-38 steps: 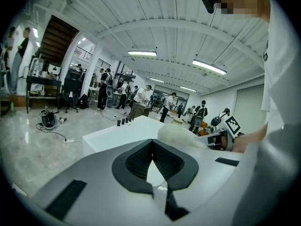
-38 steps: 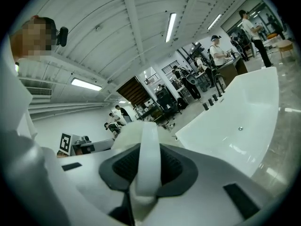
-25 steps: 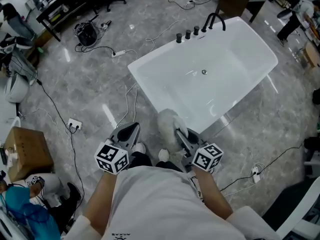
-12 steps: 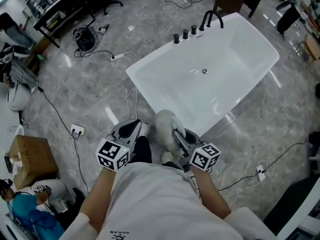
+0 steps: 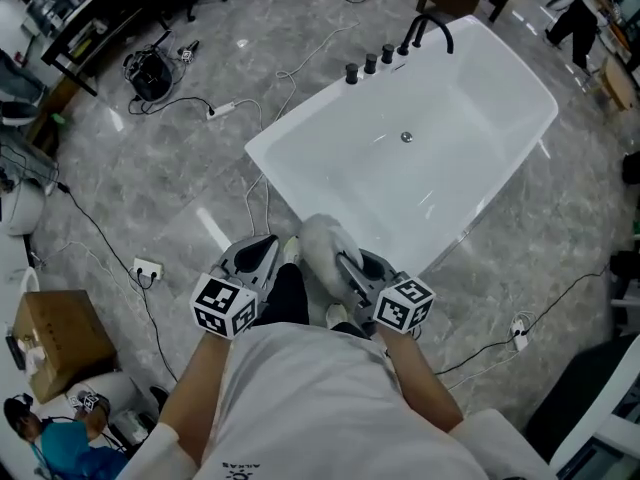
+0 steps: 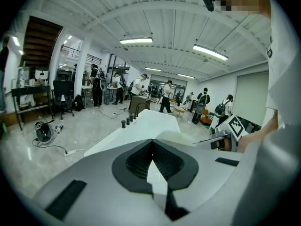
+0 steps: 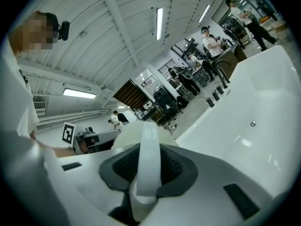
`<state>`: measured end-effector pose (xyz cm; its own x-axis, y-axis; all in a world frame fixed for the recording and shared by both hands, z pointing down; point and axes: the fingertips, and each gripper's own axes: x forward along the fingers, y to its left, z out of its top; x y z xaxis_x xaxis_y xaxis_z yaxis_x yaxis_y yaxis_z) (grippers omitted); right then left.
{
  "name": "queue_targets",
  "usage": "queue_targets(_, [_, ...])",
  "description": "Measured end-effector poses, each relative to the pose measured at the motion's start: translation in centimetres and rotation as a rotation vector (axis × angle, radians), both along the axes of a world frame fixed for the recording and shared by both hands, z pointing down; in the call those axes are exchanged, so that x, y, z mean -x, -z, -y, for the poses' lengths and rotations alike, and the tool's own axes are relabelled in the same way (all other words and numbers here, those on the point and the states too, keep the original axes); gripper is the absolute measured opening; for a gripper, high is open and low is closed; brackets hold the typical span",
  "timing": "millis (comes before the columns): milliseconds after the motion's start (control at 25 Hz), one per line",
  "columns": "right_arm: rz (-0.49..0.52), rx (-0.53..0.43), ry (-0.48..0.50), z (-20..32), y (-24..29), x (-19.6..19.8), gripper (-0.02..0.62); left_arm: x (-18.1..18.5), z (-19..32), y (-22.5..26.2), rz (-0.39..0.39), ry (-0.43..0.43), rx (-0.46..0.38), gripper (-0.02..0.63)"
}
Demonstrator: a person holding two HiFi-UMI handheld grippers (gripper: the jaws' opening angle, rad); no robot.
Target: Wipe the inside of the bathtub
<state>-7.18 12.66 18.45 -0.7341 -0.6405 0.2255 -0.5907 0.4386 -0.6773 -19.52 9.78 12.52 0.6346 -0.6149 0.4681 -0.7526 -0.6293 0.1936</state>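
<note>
The white bathtub (image 5: 462,108) stands slantwise on the grey floor ahead of me, dry, with a drain (image 5: 406,137) in its bottom. A black faucet (image 5: 428,30) and three black knobs (image 5: 369,64) sit on its far-left rim. My right gripper (image 5: 347,262) is shut on the white strap (image 7: 146,159) of a fluffy white wiping pad (image 5: 319,236), held just short of the tub's near rim. My left gripper (image 5: 264,252) hangs beside it, shut and empty, its jaws (image 6: 153,155) pointing toward the tub (image 6: 153,121). The right gripper view looks along the pad (image 7: 126,130) into the tub (image 7: 263,93).
Cables trail over the floor, with a power strip (image 5: 221,110) left of the tub and a socket block (image 5: 147,267) near my left side. A black bag (image 5: 146,72) lies at the far left, a cardboard box (image 5: 44,330) at lower left. People stand far back (image 6: 165,98).
I have come slightly closer to the tub's near rim. Both grippers stay shut, and the pad has shifted a little left with the right gripper.
</note>
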Motion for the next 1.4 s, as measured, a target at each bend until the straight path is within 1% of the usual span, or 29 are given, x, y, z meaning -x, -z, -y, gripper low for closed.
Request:
queue_targets(240, [-0.03, 0.033, 0.004, 6.3, -1.3, 3.7, 0.097, 3.5, 6.6, -1.8, 0.004, -0.038, 0.038, 0.012])
queue_targets(400, [-0.063, 0.062, 0.017, 10.2, -2.5, 6.0, 0.097, 5.7, 10.8, -3.4, -0.026, -0.036, 0.076, 0.012])
queue_targets(520, [-0.068, 0.089, 0.012, 13.7, -3.6, 7.3, 0.096, 6.8, 13.9, -5.0, -0.065, -0.033, 0.126, 0.012])
queue_targets(600, [-0.065, 0.121, 0.002, 15.9, -4.9, 7.9, 0.095, 7.1, 15.8, -6.4, -0.072, -0.049, 0.152, 0.012])
queue_targets(720, [-0.081, 0.172, 0.002, 18.4, -7.9, 8.9, 0.095, 7.3, 18.0, -8.8, -0.057, -0.086, 0.179, 0.012])
queue_targets(920, [-0.106, 0.272, -0.007, 21.6, -13.4, 9.7, 0.095, 7.4, 21.2, -13.3, -0.097, -0.097, 0.263, 0.012])
queue_targets(1120, [-0.105, 0.328, -0.012, 24.7, -18.0, 10.5, 0.095, 8.2, 24.9, -17.6, -0.073, -0.085, 0.288, 0.012])
queue_targets(1240, [-0.116, 0.337, 0.019, 25.5, -19.6, 11.6, 0.095, 9.0, 26.3, -19.2, -0.064, -0.069, 0.299, 0.012])
queue_targets(1400, [-0.135, 0.342, 0.049, 26.8, -22.4, 12.4, 0.096, 9.5, 28.4, -21.7, -0.044, -0.055, 0.285, 0.012])
